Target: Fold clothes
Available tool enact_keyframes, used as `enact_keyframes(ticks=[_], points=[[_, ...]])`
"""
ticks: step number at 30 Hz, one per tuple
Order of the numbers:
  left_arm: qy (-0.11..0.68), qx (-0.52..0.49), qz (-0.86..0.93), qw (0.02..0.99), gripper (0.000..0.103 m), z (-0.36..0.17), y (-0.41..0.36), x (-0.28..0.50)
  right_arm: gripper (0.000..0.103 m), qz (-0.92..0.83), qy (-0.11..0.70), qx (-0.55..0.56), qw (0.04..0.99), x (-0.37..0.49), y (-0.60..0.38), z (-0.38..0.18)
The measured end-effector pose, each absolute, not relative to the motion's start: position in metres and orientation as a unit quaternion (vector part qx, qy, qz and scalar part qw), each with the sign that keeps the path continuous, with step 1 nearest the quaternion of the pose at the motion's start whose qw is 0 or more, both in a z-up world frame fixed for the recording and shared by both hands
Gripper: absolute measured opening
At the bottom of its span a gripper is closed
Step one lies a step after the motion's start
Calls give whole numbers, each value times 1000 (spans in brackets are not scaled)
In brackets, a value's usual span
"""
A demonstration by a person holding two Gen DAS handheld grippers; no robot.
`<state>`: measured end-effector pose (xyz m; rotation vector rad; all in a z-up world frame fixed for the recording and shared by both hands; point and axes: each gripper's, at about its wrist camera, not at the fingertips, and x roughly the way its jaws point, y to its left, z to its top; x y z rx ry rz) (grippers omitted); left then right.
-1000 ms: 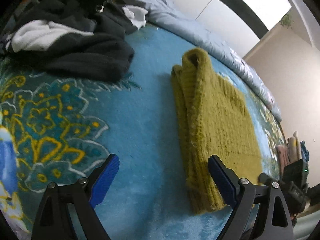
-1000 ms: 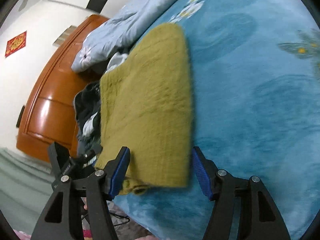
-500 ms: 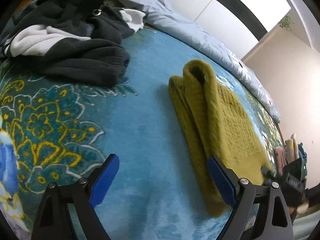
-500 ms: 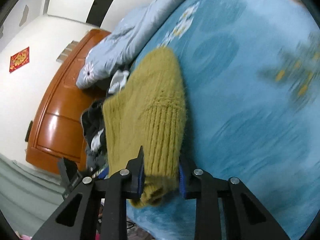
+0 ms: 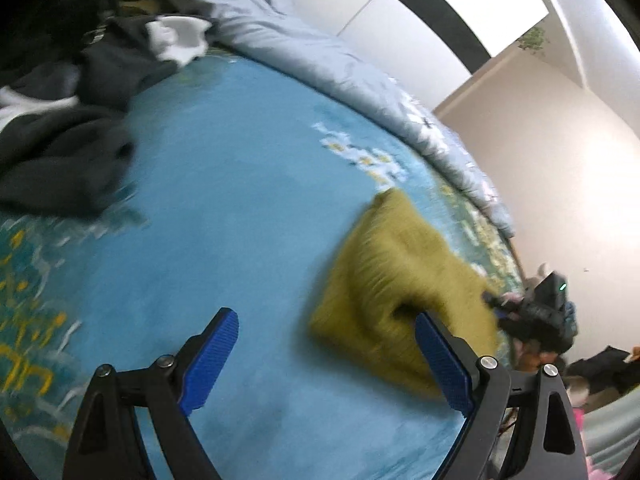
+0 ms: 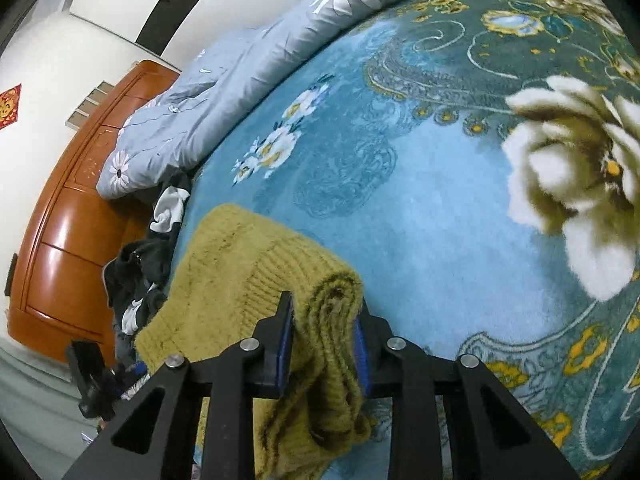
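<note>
So the right gripper (image 6: pixel 323 344) is clamped on the near end of the mustard sweater (image 6: pixel 240 280), which runs lengthwise away from it across the blue blanket (image 6: pixel 420 220) toward the dark clothes pile (image 6: pixel 140 272). The left gripper (image 5: pixel 326 360) is wide open with nothing in it, the sweater just off its right finger.

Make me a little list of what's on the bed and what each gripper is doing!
surface: blue flowered blanket
sweater: mustard knit, folded, one end lifted
right gripper: shut on the sweater's bunched end
left gripper: open, holds nothing, sweater just past its right finger
dark clothes: loose pile, black and white, at the bed's far left
quilt: pale grey with daisies, bunched along the far edge
headboard: orange wood
</note>
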<state>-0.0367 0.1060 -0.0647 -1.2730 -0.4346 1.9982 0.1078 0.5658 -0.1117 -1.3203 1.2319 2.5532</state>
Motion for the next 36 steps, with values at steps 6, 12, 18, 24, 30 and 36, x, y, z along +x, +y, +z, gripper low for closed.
enact_keyframes(ticks=[6,12,18,24,30,36], points=[[-147,-510,751,393,92,-63,154,-71,48,820,406,-401,34,141,562,-106],[-110,-556,735,372,92,-99,166,-73,71,800,454,-393,-3,169,530,-124],[-126,-567,720,380,92,-111,148,-64,71,777,493,-391,-24,180,501,-140],[-133,-567,717,383,92,-109,147,-59,74,789,474,-391,-8,175,471,-138],[-155,-572,700,400,88,-111,150,-52,44,778,508,-370,2,179,479,-142],[-177,-579,680,413,75,-116,151,-37,36,764,538,-357,-11,185,506,-140]])
